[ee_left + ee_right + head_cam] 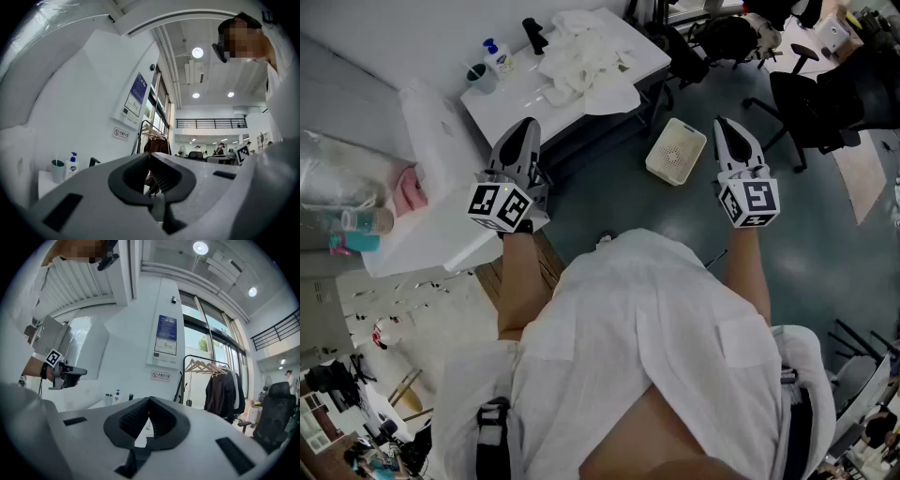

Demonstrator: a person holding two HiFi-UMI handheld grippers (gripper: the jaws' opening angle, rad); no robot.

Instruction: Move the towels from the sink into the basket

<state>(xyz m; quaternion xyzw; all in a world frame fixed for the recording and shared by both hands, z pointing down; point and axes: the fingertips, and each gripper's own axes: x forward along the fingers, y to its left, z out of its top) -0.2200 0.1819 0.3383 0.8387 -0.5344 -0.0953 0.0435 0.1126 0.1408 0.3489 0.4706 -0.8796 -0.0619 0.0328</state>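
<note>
I see towels point(581, 54) soft matt white cloth; basket point(676, 150) perforated cream plastic; right gripper point(149, 401) matt grey plastic, ribbed blk pads point(133, 419).

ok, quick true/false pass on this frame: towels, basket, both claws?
1. The towels lie piled on the sink unit. True.
2. The basket stands on the sink unit. False: it is on the floor, beside the unit.
3. The right claw is shut with nothing in it. True.
4. The left claw grips a towel. False: it is shut and empty.
5. A pump bottle stands on the sink unit. True.
</note>
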